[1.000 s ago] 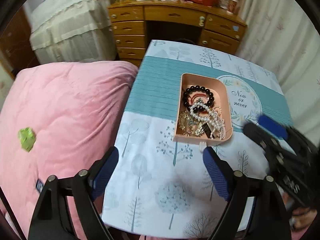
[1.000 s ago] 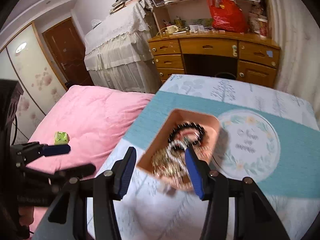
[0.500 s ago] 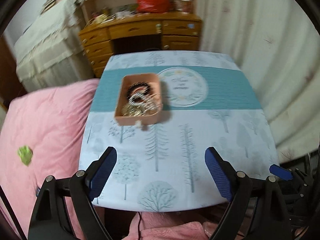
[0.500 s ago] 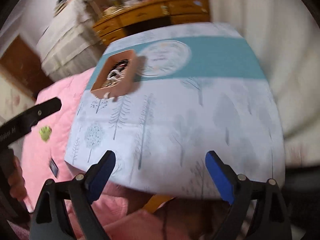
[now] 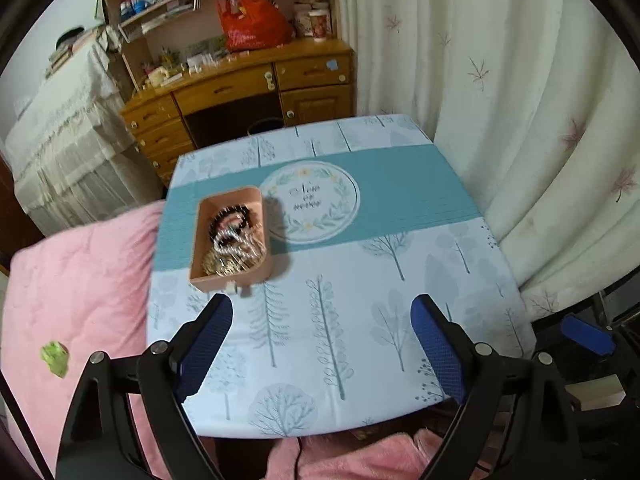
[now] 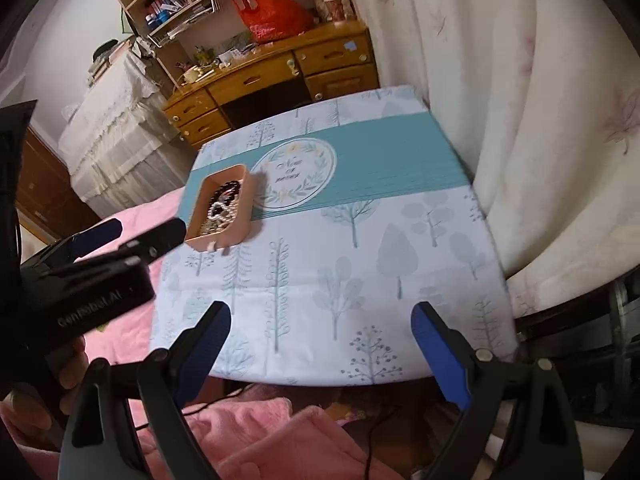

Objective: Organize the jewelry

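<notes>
We hold both grippers above the near edge of the table (image 5: 360,320), and nothing is between their fingers. The left gripper (image 5: 320,344) has its blue pads spread wide, and the right gripper (image 6: 320,344) is spread wide too. The jewelry (image 5: 232,240) lies in a pink tray (image 5: 200,240) on the left part of the table, well apart from both grippers: a black bead bracelet, a string of white pearls and some gold-coloured pieces, tangled together. The tray stands just beside a round emblem (image 5: 316,202) printed on the teal band of the tablecloth; in the right view the emblem (image 6: 296,176) reads something like "Now or never", a little blurred. On the body of the left gripper (image 6: 132,236), seen from the right view, we read "GenRobot.AI". A pink blanket (image 5: 72,280) lies to the left of the table.
</notes>
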A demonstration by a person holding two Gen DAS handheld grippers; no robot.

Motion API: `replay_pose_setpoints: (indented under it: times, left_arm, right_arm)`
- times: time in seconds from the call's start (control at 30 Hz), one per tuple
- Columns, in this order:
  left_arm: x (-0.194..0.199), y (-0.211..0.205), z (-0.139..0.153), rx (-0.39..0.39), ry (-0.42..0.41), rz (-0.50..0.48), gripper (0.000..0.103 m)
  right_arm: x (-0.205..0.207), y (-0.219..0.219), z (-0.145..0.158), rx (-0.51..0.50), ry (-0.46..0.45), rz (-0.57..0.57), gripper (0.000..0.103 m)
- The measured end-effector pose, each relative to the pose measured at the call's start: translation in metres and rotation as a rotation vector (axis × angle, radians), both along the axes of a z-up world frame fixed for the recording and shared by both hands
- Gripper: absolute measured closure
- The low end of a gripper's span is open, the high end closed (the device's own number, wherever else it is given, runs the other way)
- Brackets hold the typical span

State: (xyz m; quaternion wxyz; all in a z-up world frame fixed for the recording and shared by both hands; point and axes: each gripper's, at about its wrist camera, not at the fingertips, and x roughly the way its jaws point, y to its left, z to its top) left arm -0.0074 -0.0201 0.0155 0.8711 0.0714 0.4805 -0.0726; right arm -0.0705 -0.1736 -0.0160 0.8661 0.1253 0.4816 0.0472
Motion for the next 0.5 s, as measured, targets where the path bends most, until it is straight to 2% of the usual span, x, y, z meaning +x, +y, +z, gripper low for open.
replay_pose_setpoints:
  times: [0.07,0.13,0.27,0.37,0.5]
  left_arm:
    - [0.001,0.007,-0.006,-0.016,0.012,0.024,0.009]
    - [0.001,0.013,-0.01,-0.018,0.005,0.052,0.009]
    - [-0.001,0.019,-0.011,-0.022,-0.022,0.072,0.008]
    - [-0.003,0.023,-0.01,-0.007,-0.038,0.084,0.001]
    - [-0.002,0.035,-0.008,-0.027,-0.044,0.13,0.001]
  right_arm:
    - [-0.002,0.0,0.001,0.027,-0.019,0.0,0.008]
    - [0.0,0.004,0.001,0.002,-0.02,-0.004,0.004]
    - [0.006,0.011,-0.004,-0.021,-0.015,0.005,0.002]
    - [0.011,0.01,-0.006,-0.014,-0.021,-0.007,0.0]
    - [0.016,0.012,-0.009,-0.012,-0.012,0.003,0.0]
